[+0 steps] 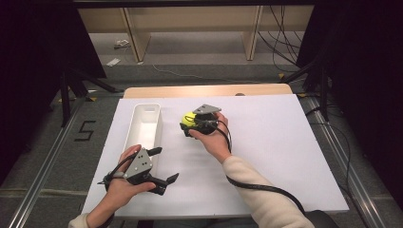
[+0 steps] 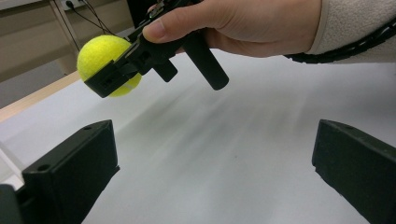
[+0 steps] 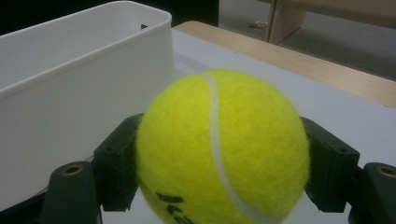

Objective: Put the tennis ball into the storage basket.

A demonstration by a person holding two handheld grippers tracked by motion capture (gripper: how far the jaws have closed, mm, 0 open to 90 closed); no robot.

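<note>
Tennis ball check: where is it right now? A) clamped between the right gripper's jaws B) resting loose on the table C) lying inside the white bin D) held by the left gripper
A: the right gripper has its jaws pressed on both sides of the tennis ball, lifted beside the white bin; the left gripper stands open with nothing in it.

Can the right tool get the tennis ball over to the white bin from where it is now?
Probably yes. The right tool is shut on the tennis ball, held above the white table just beside the white bin. Nothing stands between them, and the open left tool sits nearer the person.
</note>
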